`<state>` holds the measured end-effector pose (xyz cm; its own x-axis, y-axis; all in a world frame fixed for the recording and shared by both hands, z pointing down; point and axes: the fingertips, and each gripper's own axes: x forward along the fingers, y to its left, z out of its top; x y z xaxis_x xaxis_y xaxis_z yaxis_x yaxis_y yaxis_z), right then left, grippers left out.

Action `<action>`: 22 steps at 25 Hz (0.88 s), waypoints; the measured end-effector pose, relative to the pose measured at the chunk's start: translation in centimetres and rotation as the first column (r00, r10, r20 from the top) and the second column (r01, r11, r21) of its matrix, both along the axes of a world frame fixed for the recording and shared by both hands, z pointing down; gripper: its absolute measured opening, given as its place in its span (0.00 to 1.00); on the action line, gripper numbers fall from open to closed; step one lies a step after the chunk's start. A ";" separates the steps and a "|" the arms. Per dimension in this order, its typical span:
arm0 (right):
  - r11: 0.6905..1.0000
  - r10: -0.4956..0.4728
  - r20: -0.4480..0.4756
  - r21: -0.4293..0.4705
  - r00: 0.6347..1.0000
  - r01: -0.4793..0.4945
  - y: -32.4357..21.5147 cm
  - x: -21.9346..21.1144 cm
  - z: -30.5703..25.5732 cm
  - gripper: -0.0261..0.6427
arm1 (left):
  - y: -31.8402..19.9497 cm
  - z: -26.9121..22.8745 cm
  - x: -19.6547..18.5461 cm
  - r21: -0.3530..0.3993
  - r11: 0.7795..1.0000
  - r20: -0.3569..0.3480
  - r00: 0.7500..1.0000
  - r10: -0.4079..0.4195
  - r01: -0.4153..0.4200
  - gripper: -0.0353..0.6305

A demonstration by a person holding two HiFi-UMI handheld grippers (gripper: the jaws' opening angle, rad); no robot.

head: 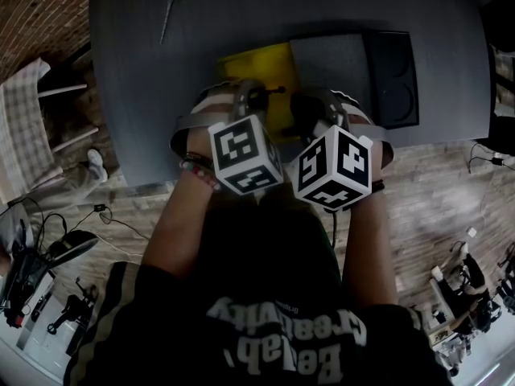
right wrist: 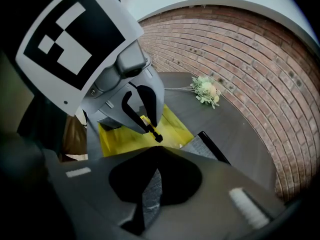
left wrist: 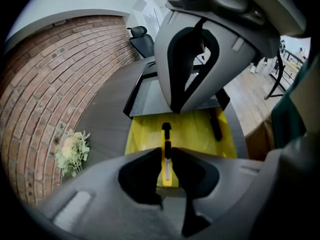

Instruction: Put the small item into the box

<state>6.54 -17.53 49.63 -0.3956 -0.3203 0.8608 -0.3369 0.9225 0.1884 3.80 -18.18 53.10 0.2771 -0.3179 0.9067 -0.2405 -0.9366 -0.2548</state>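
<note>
From my head camera, looking steeply down, I am holding both grippers side by side over a dark table (head: pixel 145 71). My left gripper (head: pixel 256 95) is hanging above a shallow yellow box (head: pixel 253 63), and my right gripper (head: pixel 318 107) is sitting beside it, nearer a grey, black-rimmed case (head: pixel 330 63). In my left gripper view, the jaws are pinching the small item (left wrist: pixel 166 134), a slim yellow stick with a black tip. They are clamping its yellow part, so the tip is sticking out past the fingertips over the box floor, where a second dark stick (left wrist: pixel 216 126) is lying. In my right gripper view, my jaws are resting together with nothing between them, and the left gripper is showing ahead with the black tip poking out below it. I am judging the item to be light, rigid and smooth, so likely to swivel or slip in a narrow pinch; gripping across its flat sides near the middle is looking safest
</note>
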 end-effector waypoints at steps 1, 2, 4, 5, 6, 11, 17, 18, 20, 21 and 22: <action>1.000 -0.001 0.001 -0.003 1.000 0.001 0.1 0.0 0.1 0.05 | 0.1 0.1 0.0 -0.002 1.000 0.002 1.000 0.000 0.000 0.15; 1.000 -0.001 0.001 -0.005 1.000 0.001 0.1 0.1 0.2 0.05 | 0.1 0.1 0.0 -0.003 1.000 0.003 1.000 0.000 0.000 0.16; 1.000 -0.004 0.000 -0.009 1.000 0.004 0.2 0.1 0.4 0.05 | 0.2 0.3 0.0 -0.007 1.000 0.005 1.000 -0.003 0.003 0.16; 1.000 -0.005 0.000 -0.010 1.000 0.005 0.2 0.1 0.5 0.05 | 0.2 0.4 0.0 -0.010 1.000 0.004 1.000 -0.005 0.005 0.16; 1.000 -0.005 0.000 -0.012 1.000 0.005 0.2 0.1 0.5 0.05 | 0.2 0.5 -0.1 -0.014 1.000 0.004 1.000 -0.006 0.006 0.16; 1.000 -0.005 -0.001 -0.019 1.000 0.005 0.2 0.1 0.8 0.05 | 0.2 0.7 0.0 -0.021 1.000 0.003 1.000 -0.006 0.006 0.16; 1.000 -0.008 0.001 -0.026 1.000 0.008 0.5 -0.1 1.0 0.05 | 0.3 1.0 0.0 -0.032 0.999 -0.003 1.000 -0.011 0.011 0.16; 1.000 -0.008 0.001 -0.026 1.000 0.008 0.5 -0.1 1.0 0.05 | 0.4 1.0 0.0 -0.032 0.999 -0.004 1.000 -0.012 0.012 0.16; 1.000 -0.007 0.001 -0.023 1.000 0.007 0.6 0.0 1.0 0.05 | 0.4 0.9 0.2 -0.028 0.999 -0.008 1.000 -0.016 0.016 0.16; 1.000 -0.006 0.003 -0.020 1.000 0.006 0.5 0.0 0.9 0.05 | 0.4 0.8 0.3 -0.025 1.000 -0.011 1.000 -0.018 0.018 0.16; 1.000 -0.004 0.004 -0.017 1.000 0.005 0.5 0.0 0.9 0.05 | 0.4 0.7 0.3 -0.024 1.000 -0.013 1.000 -0.019 0.019 0.16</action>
